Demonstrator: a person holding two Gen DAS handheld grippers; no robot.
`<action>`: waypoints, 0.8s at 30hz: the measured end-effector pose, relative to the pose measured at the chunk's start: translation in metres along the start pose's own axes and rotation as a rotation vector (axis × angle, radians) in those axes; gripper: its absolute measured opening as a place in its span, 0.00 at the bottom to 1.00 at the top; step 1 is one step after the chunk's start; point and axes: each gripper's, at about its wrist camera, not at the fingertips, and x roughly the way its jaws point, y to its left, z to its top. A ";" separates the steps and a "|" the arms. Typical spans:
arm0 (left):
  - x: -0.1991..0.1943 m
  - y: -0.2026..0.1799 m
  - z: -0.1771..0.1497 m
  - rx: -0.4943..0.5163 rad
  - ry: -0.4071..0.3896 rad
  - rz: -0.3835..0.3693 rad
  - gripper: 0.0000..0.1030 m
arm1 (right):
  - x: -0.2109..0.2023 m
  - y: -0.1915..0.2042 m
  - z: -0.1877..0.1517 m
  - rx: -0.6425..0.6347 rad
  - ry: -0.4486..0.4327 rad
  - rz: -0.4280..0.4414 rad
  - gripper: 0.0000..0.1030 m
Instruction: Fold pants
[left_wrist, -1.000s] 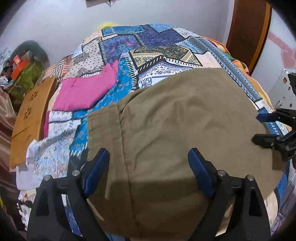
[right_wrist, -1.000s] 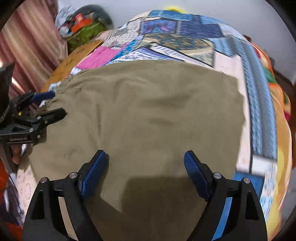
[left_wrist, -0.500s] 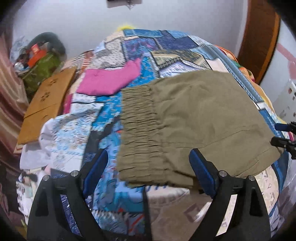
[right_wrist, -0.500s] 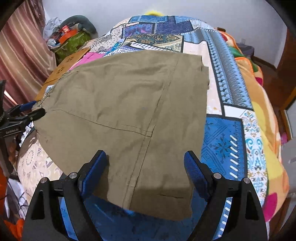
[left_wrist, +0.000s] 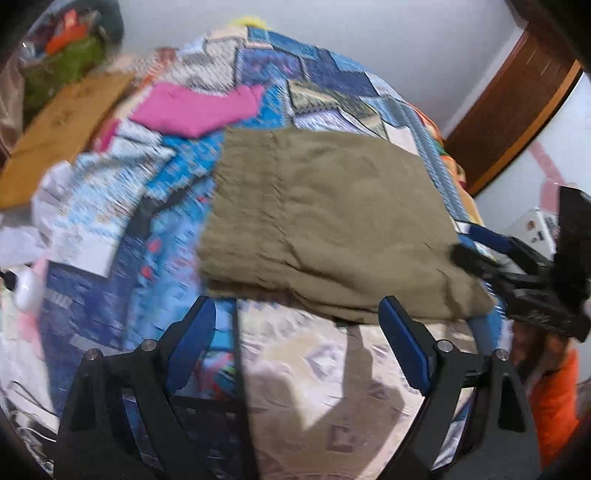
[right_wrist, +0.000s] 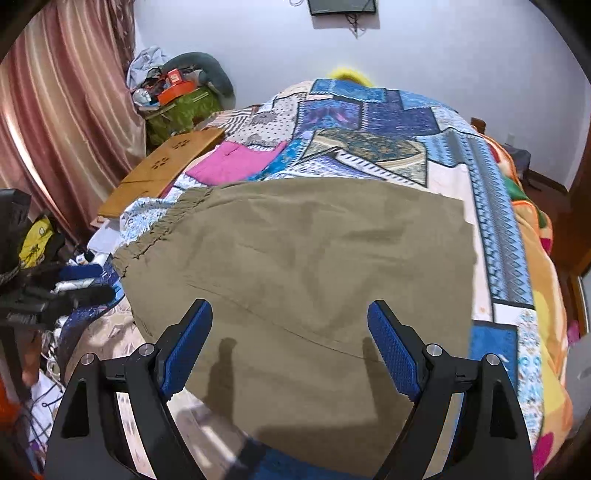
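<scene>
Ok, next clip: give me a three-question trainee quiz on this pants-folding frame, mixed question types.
1. True or false: the left gripper is clamped on the olive pants.
2. Multiple choice: what lies on the quilt beyond the pants? A) a pink garment B) a white towel C) a black jacket
3. Fill in: the pants' gathered elastic waistband lies toward the ____ side of the right wrist view.

Key: 1 false, both grippers are open and holding nothing, including the right gripper; 2 A; 3 left.
</scene>
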 end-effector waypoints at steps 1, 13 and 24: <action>0.004 -0.001 -0.001 -0.011 0.015 -0.029 0.88 | 0.004 0.004 -0.002 -0.006 0.003 -0.002 0.81; 0.031 0.020 0.019 -0.205 0.045 -0.253 0.93 | 0.025 -0.003 -0.024 -0.017 0.052 -0.020 0.81; 0.042 0.019 0.031 -0.318 0.052 -0.344 0.94 | 0.024 -0.001 -0.030 -0.019 0.056 0.019 0.82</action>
